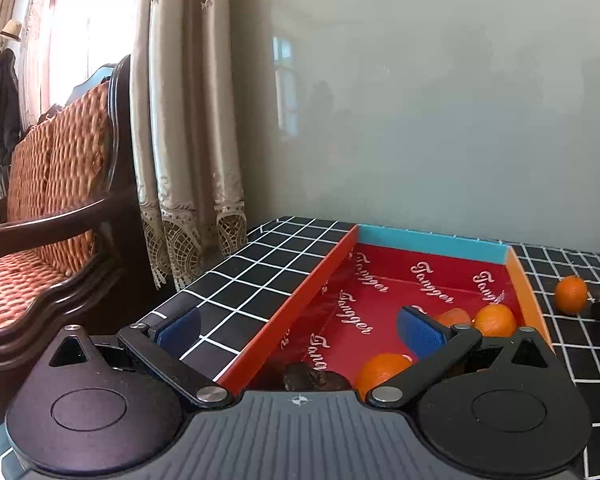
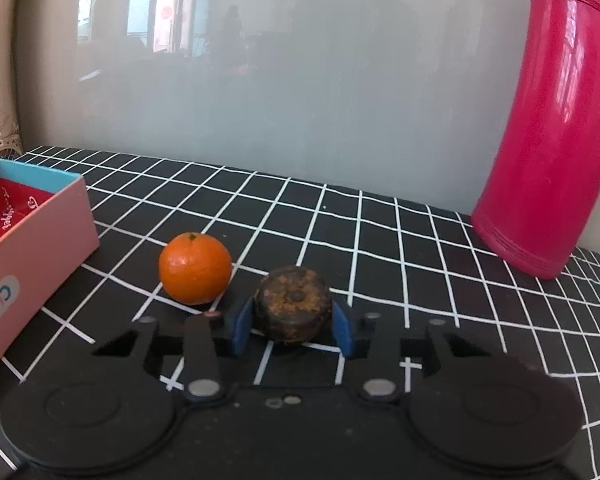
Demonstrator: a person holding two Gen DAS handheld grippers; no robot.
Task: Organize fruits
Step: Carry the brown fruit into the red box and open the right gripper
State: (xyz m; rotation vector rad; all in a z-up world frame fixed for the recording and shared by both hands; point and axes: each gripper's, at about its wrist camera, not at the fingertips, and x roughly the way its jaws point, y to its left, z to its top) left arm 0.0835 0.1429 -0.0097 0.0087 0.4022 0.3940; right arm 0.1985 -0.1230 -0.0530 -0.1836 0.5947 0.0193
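My left gripper (image 1: 296, 330) is open and empty, straddling the left wall of a red-lined box (image 1: 296, 296). Inside the box lie three oranges (image 1: 494, 320) and a dark brown fruit (image 1: 312, 378) just below the gripper. Another orange (image 1: 571, 294) sits on the tablecloth right of the box. In the right wrist view, my right gripper (image 2: 292, 326) is shut on a dark brown spotted fruit (image 2: 294, 304) resting at table level. An orange (image 2: 195, 268) sits just left of it. The box's pink outer wall (image 2: 32, 248) is at the far left.
A black tablecloth with a white grid (image 2: 380, 232) covers the table, against a grey wall. A tall pink thermos (image 2: 548, 128) stands at the back right. A wooden chair with an orange cushion (image 1: 52, 200) and curtains (image 1: 180, 120) stand left of the table.
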